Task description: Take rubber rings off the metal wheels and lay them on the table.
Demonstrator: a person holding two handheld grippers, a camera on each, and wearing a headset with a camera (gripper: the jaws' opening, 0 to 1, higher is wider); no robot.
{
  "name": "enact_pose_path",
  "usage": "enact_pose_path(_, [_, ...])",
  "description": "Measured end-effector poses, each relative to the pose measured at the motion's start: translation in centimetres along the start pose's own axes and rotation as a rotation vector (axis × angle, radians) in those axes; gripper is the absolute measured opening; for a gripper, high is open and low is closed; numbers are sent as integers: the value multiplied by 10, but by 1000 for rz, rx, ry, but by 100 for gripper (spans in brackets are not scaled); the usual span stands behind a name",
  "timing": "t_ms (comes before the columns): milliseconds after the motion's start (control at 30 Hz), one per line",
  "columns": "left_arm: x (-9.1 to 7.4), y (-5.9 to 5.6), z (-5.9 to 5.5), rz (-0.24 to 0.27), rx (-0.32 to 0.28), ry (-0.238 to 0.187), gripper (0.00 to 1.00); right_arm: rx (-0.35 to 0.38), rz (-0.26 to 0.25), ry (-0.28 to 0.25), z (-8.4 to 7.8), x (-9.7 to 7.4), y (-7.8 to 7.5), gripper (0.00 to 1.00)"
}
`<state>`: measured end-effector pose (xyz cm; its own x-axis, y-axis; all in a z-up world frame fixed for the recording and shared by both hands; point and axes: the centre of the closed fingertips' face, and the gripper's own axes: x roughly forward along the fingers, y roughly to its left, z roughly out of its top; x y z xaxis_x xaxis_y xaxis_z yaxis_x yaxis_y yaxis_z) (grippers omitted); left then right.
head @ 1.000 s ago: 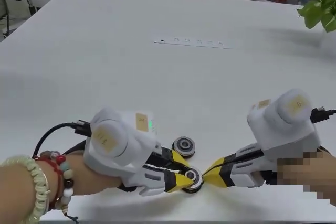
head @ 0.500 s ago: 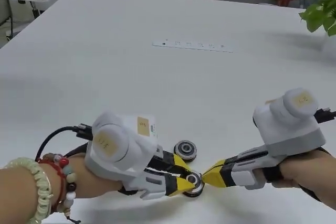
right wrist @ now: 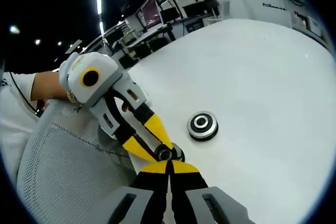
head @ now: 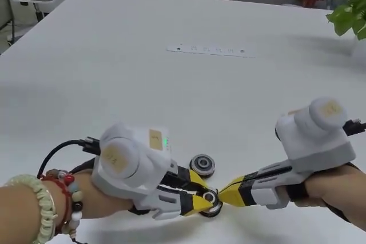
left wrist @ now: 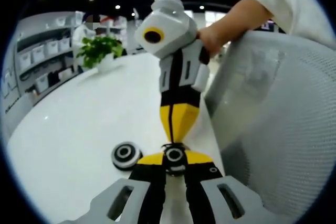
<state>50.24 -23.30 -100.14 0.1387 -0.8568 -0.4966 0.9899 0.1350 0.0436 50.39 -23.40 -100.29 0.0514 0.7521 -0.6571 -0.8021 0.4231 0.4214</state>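
Left tongs (left wrist: 175,160) set part open, the two tips clamped on either flank of a metal wheel (left wrist: 175,156), which sits at the near edge of the desk (head: 171,95), resting on or just above it; right tongs (right wrist: 169,167) come in from the right with jaws pressed together to a point, the tip touching the wheel's edge opposite the left tips; whether a lip of the rubber ring (left wrist: 175,169) is nipped between them is too small to tell. Judgement on handling: the wheel looks small, stiff and heavy for its bulk, smooth on its metal faces, so it could swivel in a two-point clamp; the ring should be soft, stretchy and grippy, seated tight around the rim; best taken at its outer edge, pinched thin and rolled off sideways, not pulled straight; risk of it snapping back or flicking away when it lets go. Second wheel (head: 202,164) lies flat just beyond the held one, slightly left, ring on, untouched; a white strip (head: 209,50) lies far across the desk; a plant (head: 349,10) at the far right corner.
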Motion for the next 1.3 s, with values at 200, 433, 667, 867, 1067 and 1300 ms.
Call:
enact_pose_path(200, [0, 0, 0, 0, -1, -2, 13, -3, 12, -7, 1, 0, 2, 0])
enact_pose_path(433, [0, 0, 0, 2, -4, -3, 13, -6, 35, -24, 5, 1, 9, 0])
enact_pose_path(667, [0, 0, 0, 7, -7, -3, 13, 59, 86, -122, 22, -6, 16, 0])
enact_pose_path(867, [0, 0, 0, 11, -15, -9, 13, 48, 9, -54, 6, -1, 0, 0])
enact_pose_path(1067, [1, -1, 2, 15, -14, 11, 14, 45, -11, -40, 1, -1, -5, 0])
enact_pose_path(1300, [-4, -4, 12, -9, 69, 27, 19, 52, -4, -39, 1, -2, -5, 0])
